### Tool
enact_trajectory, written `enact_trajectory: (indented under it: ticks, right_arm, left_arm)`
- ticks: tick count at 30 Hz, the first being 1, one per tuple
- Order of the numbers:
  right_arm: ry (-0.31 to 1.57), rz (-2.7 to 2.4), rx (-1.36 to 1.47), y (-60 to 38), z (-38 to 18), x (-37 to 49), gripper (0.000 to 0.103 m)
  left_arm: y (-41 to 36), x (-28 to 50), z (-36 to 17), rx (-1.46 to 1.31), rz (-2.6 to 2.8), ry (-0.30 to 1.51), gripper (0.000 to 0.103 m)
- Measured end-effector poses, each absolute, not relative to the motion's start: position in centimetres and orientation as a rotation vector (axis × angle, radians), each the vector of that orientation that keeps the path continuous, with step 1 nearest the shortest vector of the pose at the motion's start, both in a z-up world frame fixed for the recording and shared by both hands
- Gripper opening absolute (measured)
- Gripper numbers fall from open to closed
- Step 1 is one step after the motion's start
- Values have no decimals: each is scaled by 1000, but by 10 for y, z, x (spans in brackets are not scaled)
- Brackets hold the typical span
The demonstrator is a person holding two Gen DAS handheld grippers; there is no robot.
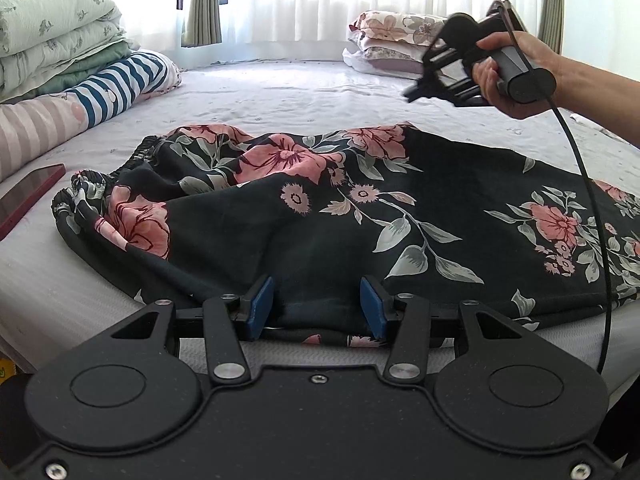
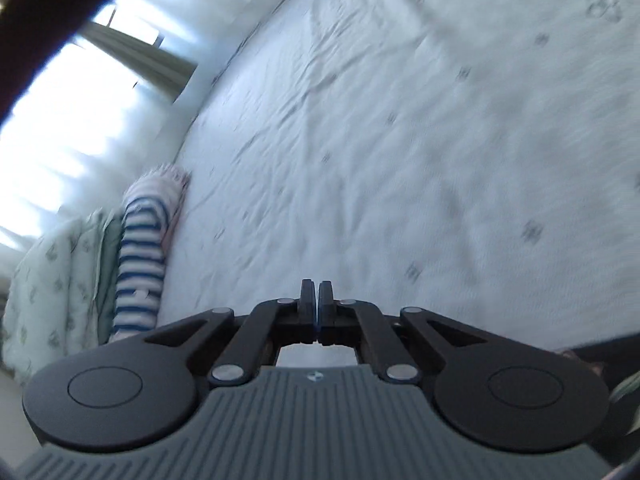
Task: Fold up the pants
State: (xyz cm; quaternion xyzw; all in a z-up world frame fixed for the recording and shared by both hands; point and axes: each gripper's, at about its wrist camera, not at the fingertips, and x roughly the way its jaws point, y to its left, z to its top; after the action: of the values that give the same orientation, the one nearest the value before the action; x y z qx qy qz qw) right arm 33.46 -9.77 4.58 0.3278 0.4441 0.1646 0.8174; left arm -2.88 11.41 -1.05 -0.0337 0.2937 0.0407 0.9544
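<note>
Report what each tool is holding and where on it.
Left tool: straddles the near edge of the floral pants; whether its pads pinch the cloth cannot be told. Right tool: shut, holding nothing, above the bedsheet.

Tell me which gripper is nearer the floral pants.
Left. The left gripper has its open fingers straddling the near edge of the floral pants; the right gripper, shut and empty, is held above their far edge.

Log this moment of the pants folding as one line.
stage: fold underway | left gripper: open, straddling near edge of floral pants | right gripper: shut, empty, above bed sheet
</note>
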Motion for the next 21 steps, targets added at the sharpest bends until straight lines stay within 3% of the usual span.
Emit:
enact_trajectory:
  ticks: [3,4,5,7,12,13,15,16,21]
  right_arm:
    - [1053,444,523,-89,53,338,23]
    - [1098,504,509,-85,53,337,55]
    - [1131,558,502,-77,51,334,70]
    - [1181,571,447,-64,51,331,74]
    - [1253,521,155,-14,40,328,73]
    - [1276,523,106,-3,37,326,69]
    - [1246,500,-49,17,38,315,35]
    - [1215,478,-107,23,41,311,3]
    - [1149,429,69,0,57,313,2]
  left_arm:
    - [116,-29,-10,-72,76,594,47]
    - [116,-29,-10,-75,75,594,47]
    - [116,-29,-11,-76,75,594,47]
    - [115,-29,-11,-70,78,592,47]
    - [115,-29,-11,-71,82,591,47]
    - [115,-29,-11,-71,81,591,47]
    - [115,-29,-11,-72,81,590,47]
    - [115,-30,-11,-73,80,589,47]
    - [115,-31,-11,-77,80,580,47]
